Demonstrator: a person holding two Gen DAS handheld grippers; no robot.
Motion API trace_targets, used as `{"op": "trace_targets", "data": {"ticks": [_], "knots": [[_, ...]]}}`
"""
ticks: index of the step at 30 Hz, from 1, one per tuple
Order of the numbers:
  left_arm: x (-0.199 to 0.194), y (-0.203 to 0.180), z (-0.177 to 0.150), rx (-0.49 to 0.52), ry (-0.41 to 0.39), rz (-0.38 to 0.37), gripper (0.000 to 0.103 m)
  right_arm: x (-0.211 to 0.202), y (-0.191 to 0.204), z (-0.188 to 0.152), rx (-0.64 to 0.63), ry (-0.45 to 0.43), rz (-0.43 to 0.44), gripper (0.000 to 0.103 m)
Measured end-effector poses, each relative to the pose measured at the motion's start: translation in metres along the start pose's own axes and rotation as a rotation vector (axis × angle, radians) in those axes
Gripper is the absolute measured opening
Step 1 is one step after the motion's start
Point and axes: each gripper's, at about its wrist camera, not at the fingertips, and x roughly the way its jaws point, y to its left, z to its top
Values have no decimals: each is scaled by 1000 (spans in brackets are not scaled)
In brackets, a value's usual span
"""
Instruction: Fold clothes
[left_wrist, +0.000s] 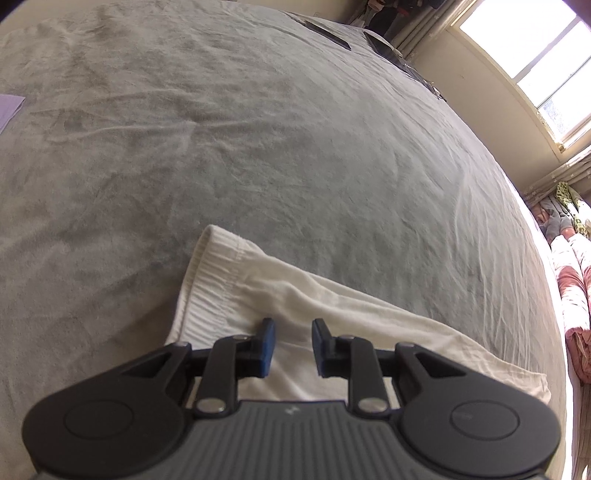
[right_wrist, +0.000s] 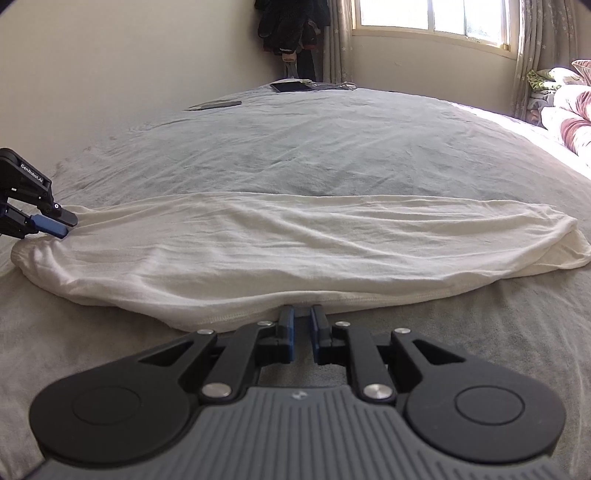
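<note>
While the grippers meet the cloth:
Left gripper (left_wrist: 293, 334): parted over cream garment (right_wrist: 295, 236).
Right gripper (right_wrist: 303, 321): narrow gap at hem.
Surroundings: tablet (right_wrist: 290, 86) far across grey bed (right_wrist: 332, 147).
Writing: "GenRobot.AI".

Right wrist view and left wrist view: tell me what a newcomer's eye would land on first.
First, the cream garment stretched sideways across the grey bedspread, pale against it. Next, the two grippers at its edges: the left gripper open over the ribbed end, the right gripper with jaws slightly apart at the near hem. Then the bright window behind the bed, with dark flat items lying at the far edge.
</note>
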Motion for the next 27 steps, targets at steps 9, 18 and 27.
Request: {"op": "trace_targets", "data": {"ticks": [9,18,27], "knots": [[-2,-2,-2,-12,12,-20,22,-6,10,-5,28,15,182,23],[-1,-4,-4,4,16,-17,23,-5,37,-1,-55,21,261,36],[-1,-4,-4,7,19,-14,23,5,50,21,-162,-33,257,36]]}}
